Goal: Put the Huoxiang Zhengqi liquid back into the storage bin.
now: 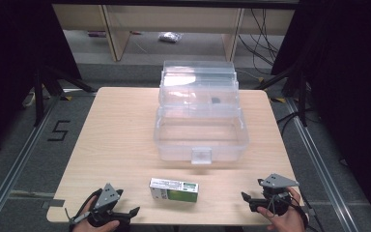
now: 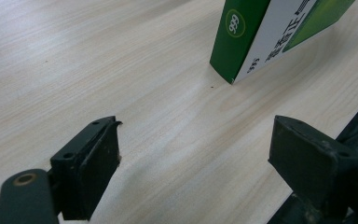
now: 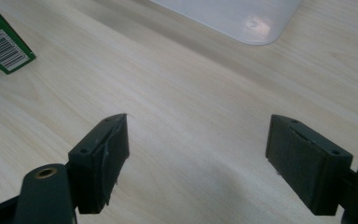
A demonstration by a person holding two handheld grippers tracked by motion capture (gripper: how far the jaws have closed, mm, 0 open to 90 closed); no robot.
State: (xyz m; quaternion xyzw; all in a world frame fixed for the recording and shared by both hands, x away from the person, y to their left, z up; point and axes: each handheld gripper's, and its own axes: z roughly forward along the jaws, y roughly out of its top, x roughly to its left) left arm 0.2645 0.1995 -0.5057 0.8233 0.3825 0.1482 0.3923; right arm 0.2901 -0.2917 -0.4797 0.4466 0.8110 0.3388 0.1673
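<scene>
Resting state: both grippers sat low on the counter [image 1: 121, 125], jaws spread wide, holding nothing.
Landmark: green-and-white carton [image 1: 174, 189], lying flat near the counter's front edge.
Left gripper [image 1: 125, 214]: just left of the carton, apart from it.
Right gripper [image 1: 249, 200]: well right of the carton.
Clear box [image 1: 200, 130]: behind the carton, lid raised, seemingly empty.
Risk: a one-sided nudge could slide the light carton along the smooth wood instead of pinching it.
Carton look: rectangular, glossy, printed text, barcode on one end.
</scene>
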